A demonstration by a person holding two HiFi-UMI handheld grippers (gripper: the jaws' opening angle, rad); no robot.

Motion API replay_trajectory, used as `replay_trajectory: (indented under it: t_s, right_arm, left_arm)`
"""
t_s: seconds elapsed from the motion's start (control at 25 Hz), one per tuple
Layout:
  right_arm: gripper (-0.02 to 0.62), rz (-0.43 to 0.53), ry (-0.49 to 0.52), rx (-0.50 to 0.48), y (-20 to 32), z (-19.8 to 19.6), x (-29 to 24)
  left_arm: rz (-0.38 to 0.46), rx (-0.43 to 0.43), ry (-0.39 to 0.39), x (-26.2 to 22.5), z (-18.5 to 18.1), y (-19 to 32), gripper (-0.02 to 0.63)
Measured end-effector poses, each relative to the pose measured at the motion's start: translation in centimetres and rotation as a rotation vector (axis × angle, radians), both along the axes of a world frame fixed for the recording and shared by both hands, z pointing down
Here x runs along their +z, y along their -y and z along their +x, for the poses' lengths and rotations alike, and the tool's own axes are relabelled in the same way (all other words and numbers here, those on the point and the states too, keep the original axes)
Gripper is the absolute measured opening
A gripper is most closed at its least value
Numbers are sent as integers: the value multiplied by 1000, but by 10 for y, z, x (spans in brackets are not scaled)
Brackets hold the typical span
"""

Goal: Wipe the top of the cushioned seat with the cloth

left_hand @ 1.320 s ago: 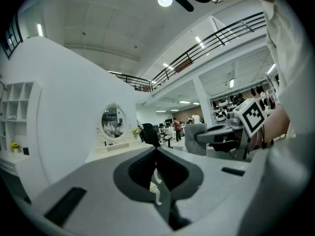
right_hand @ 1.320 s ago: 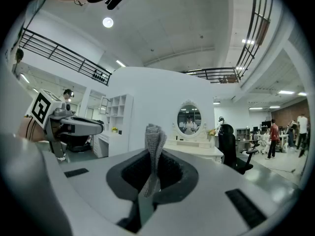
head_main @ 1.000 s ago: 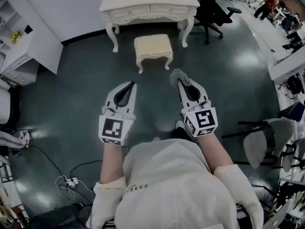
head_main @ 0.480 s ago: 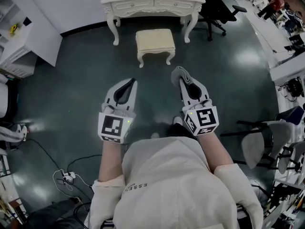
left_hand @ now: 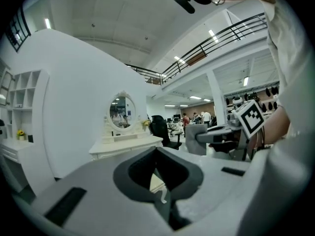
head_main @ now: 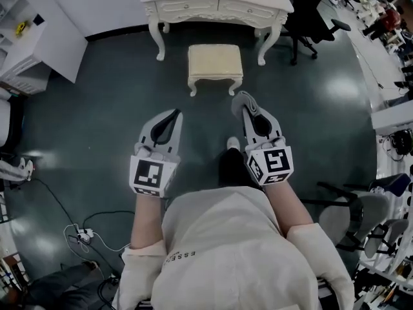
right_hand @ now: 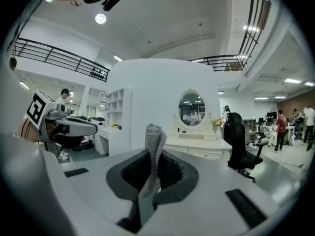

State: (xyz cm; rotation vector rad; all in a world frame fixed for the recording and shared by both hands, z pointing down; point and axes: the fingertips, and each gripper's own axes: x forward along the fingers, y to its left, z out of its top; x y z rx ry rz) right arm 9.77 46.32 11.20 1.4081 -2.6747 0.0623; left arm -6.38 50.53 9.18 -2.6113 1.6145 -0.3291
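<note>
The cream cushioned seat (head_main: pixel 215 65) stands on the dark floor in front of me, out of reach of both grippers. My right gripper (head_main: pixel 241 99) points toward it, shut on a grey knitted cloth (head_main: pixel 242 102). In the right gripper view the cloth (right_hand: pixel 154 150) sticks up from between the jaws of the right gripper (right_hand: pixel 153 157). My left gripper (head_main: pixel 174 114) is level with it on the left, jaws together with nothing in them. In the left gripper view, part of the seat (left_hand: pixel 156 181) shows through the hollow of the left gripper (left_hand: pixel 157 150).
A white dressing table (head_main: pixel 216 2) with an oval mirror (right_hand: pixel 192 109) stands just behind the seat. A black office chair (head_main: pixel 311 19) is to its right, white shelving (head_main: pixel 35 47) at the left, a grey chair (head_main: pixel 352 213) at my right, and cables (head_main: pixel 80 232) lie on the floor.
The seat and dressing table have shifted a little to the right in the head view as I move. Both grippers keep the same pose, with the cloth still in the right one.
</note>
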Motion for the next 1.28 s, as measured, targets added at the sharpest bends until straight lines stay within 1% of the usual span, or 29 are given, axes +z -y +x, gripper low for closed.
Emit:
replay_trajectory:
  t_s: [0.16, 0.52, 0.64, 0.76, 1.0, 1.16, 1.28]
  right_arm:
    - [26, -19, 12, -26, 72, 13, -1]
    - [26, -45, 0, -135, 238, 47, 5]
    - [26, -57, 3, -157, 283, 59, 11]
    - [26, -80, -2, -178, 317, 61, 23]
    - [26, -127, 1, -188, 378, 51, 46]
    - [26, -148, -7, -206, 412, 27, 61]
    - [26, -146, -19, -234, 436, 2, 69]
  left_arm:
    - [-25, -51, 2, 1, 10, 60, 2]
    - [-77, -143, 9, 18, 48, 212, 2]
    - [-84, -147, 31, 25, 60, 257, 2]
    - [-108, -165, 46, 37, 62, 286, 2]
    - [-145, -193, 41, 59, 52, 338, 2]
    - [-157, -188, 22, 69, 33, 376, 2]
    - [-166, -174, -18, 79, 17, 408, 2]
